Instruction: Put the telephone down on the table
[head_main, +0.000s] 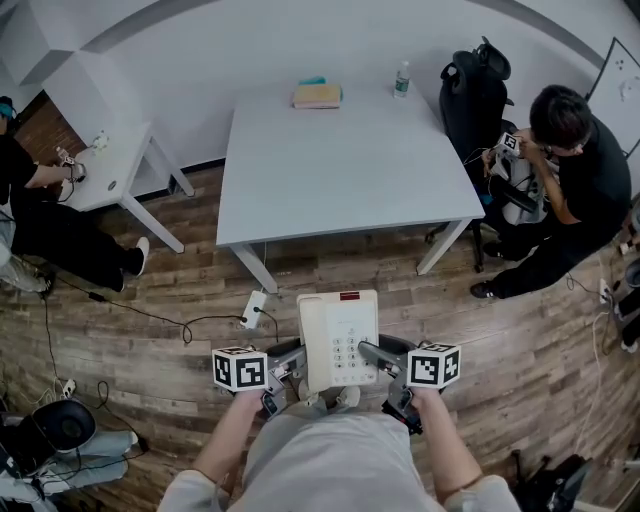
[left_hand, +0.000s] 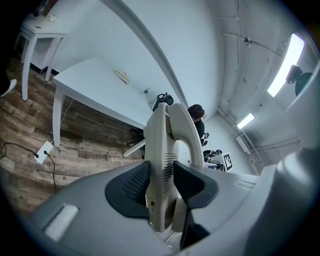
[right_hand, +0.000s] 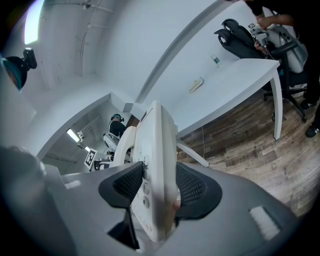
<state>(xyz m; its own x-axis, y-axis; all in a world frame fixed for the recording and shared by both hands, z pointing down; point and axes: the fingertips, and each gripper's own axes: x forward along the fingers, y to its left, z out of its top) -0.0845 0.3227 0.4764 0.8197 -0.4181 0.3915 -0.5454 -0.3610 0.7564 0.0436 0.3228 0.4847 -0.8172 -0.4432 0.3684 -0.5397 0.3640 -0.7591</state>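
Wooden plank floor (head_main: 150, 300) across the whole room. Large pale table (head_main: 350, 170) at centre, its near part bare. Smaller white side table (head_main: 110, 160) far left. A person in black (head_main: 580, 190) sits at the right, beside a black office chair (head_main: 472, 95).

Telephone (head_main: 338, 340): cream desk set, keypad face up, handset in its cradle on the left side. It is held in the air over the floor, just short of the table's near edge, not touching the table.

Left gripper (head_main: 288, 358): jaws clamped on the telephone's left edge, with the ribbed pads (left_hand: 131, 184) pressed against the casing on both sides. Right gripper (head_main: 376, 352): jaws clamped on the right edge, one pad over the keypad face and one on the underside, as the right gripper view shows.

Far edge of table: a tan book (head_main: 317, 95), flat. Near it to the right, an upright clear bottle (head_main: 402, 80).

White power strip (head_main: 254, 308) on the floor by the near-left table leg, with a black cable trailing left.
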